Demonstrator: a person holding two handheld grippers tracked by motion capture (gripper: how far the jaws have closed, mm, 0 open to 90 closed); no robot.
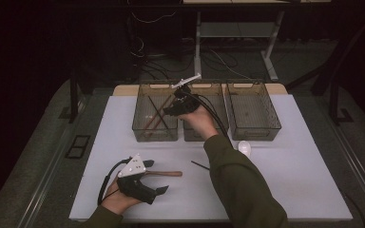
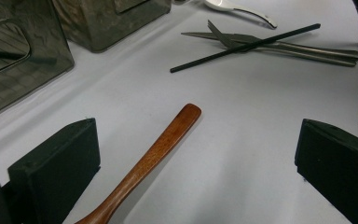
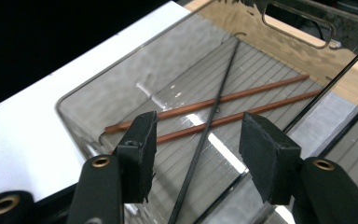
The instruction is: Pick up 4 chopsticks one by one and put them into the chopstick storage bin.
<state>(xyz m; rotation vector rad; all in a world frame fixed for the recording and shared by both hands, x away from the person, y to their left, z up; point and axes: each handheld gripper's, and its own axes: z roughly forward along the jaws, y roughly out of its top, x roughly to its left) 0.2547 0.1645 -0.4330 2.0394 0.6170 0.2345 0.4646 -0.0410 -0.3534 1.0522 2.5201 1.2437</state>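
Left bin (image 3: 121, 88) holding two brown chopsticks (image 3: 223, 99) and a black chopstick (image 3: 214, 109), right hand-held gripper (image 3: 196, 149) open above it, left hand-held gripper (image 2: 196, 158) open around wooden handle (image 2: 154, 154)

Black chopstick (image 3: 208, 126) lying diagonally in left bin (image 3: 121, 84) (across two brown ones).

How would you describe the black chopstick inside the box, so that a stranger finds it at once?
Look at the three clear plastic boxes at the table's far side and take the left box. On its ribbed floor lie two reddish-brown wooden chopsticks. The thin black chopstick crosses over both; it alone is black.
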